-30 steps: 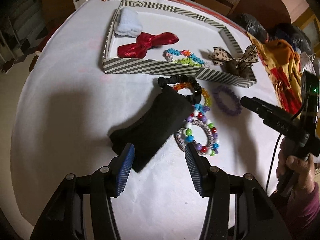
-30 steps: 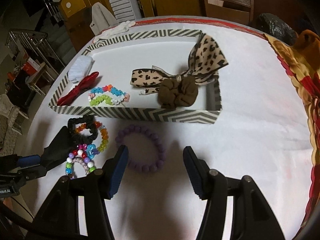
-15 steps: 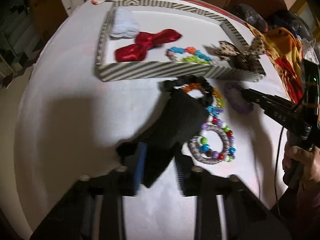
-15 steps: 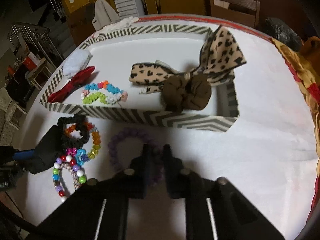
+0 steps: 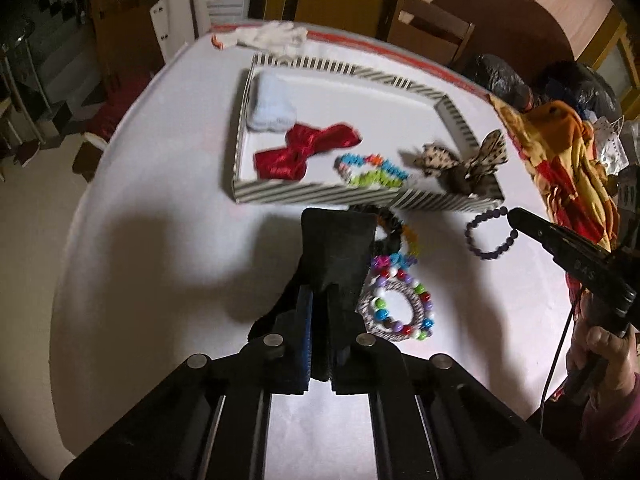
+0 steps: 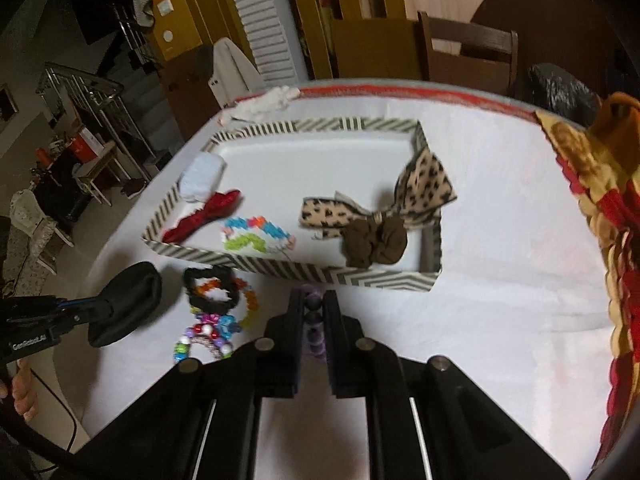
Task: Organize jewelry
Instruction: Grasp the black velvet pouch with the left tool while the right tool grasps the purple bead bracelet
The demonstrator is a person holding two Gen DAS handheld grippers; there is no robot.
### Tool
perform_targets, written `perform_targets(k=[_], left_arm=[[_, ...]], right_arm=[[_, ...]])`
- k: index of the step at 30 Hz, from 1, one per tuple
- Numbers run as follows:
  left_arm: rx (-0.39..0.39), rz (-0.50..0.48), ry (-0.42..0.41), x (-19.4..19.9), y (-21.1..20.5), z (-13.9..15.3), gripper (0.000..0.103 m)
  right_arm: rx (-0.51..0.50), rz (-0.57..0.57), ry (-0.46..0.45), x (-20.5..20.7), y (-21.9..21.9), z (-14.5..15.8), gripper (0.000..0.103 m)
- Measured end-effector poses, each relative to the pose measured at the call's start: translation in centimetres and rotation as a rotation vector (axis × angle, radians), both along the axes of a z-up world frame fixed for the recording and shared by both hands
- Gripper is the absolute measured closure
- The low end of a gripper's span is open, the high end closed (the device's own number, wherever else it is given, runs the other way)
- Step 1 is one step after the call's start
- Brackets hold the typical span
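Pick-up step: left gripper (image 5: 320,300) jaws clamp the black pouch (image 5: 338,248), right gripper (image 6: 313,312) jaws pinch the purple bracelet (image 5: 490,236), both above desk (image 5: 160,260). Next: carry toward 12 o'clock into striped box (image 6: 280,272).

You are working in a home, in what looks like a dining area. Your round table (image 6: 500,240) wears a white cloth with a red edge, and a wooden chair (image 6: 472,52) stands at its far side. Beyond it you see yellow-brown wooden cabinets (image 6: 192,8) and a white louvred door (image 6: 256,20). Far left, a metal stair railing (image 6: 92,92) rises. A patterned yellow and red cloth (image 6: 600,200) lies heaped at your right.
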State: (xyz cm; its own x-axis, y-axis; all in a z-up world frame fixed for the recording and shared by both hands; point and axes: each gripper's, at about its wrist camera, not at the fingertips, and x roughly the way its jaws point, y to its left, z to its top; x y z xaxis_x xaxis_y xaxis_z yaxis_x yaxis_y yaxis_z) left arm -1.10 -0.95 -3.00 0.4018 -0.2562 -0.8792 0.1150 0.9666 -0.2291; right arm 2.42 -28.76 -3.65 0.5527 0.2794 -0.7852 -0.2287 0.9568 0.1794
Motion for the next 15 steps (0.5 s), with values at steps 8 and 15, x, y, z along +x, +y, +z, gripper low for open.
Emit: perform_targets(k=[8,15], left_arm=[[0.033,0.000,-0.081,0.2,-1.6,3.0,0.089],[0.085,0.007,-0.140,1.1,-2.8,4.5,0.089]], right_arm=[[-0.001,0.030,-0.074,-1.4,0.0,4.0,0.094],[-0.012,0.062,-0.115,-1.9,0.6,6.1,0.094]])
